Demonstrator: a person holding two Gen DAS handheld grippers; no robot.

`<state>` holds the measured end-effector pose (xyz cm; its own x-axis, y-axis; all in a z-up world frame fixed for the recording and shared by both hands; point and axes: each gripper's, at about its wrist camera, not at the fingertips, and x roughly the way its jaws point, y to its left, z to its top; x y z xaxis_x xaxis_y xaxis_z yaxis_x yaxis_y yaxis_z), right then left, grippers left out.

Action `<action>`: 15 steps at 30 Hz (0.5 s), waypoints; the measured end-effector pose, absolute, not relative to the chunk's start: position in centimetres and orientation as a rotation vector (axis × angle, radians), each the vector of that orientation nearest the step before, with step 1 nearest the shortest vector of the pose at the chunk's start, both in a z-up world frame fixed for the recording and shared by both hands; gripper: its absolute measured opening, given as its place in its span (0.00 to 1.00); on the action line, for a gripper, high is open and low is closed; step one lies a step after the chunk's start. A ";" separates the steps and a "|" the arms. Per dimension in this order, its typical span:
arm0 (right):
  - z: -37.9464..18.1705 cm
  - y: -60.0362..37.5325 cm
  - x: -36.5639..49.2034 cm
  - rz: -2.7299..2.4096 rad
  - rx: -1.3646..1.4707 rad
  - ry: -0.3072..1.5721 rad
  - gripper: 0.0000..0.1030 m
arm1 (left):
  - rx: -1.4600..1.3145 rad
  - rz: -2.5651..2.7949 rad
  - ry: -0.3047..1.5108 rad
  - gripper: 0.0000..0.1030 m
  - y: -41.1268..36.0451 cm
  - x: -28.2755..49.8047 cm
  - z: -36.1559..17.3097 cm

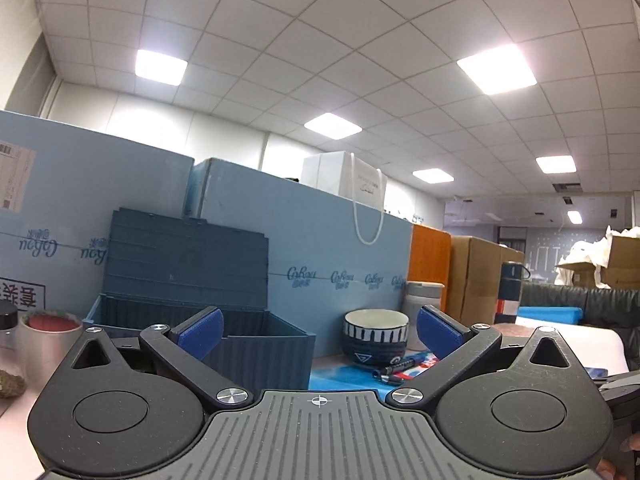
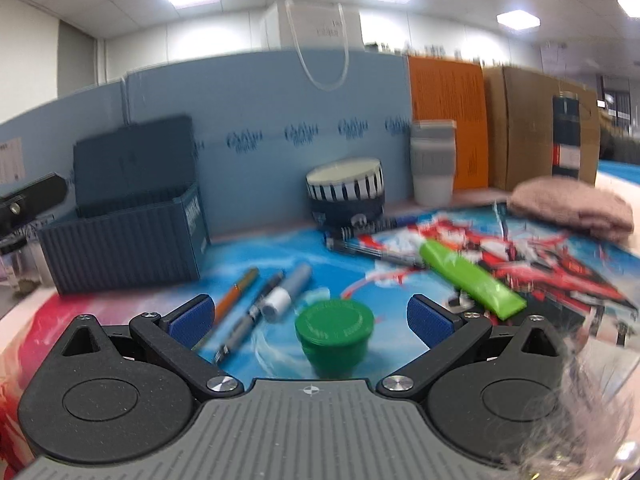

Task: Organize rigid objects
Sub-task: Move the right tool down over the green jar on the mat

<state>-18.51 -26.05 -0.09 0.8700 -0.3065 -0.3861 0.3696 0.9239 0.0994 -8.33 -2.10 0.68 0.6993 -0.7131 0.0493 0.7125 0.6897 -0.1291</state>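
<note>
My right gripper is open and empty, its blue pads either side of a green round jar that stands on the mat between them. Just left of the jar lie an orange pen, a grey pen and a white-capped marker. A green tube lies to the right. A dark blue open box stands at the left; it also shows in the left wrist view. My left gripper is open and empty, raised in front of the box and a striped bowl.
The striped bowl, a grey-banded cup and more pens stand toward the back of the colourful mat. A pink cloth lies far right. Blue cartons wall the back. A metal tin stands left of the box.
</note>
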 end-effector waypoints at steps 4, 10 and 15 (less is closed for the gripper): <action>-0.6 -26.3 -18.2 -0.367 0.180 0.429 1.00 | -0.151 -0.796 0.011 1.00 -2.0 -8.2 0.6; -1.2 -26.8 -17.0 -0.373 0.198 0.500 1.00 | -0.154 -0.796 0.032 1.00 -2.1 -7.8 0.4; -1.0 -27.6 -16.1 -0.417 0.239 0.517 0.99 | -0.148 -0.801 0.046 1.00 -2.2 -7.6 0.3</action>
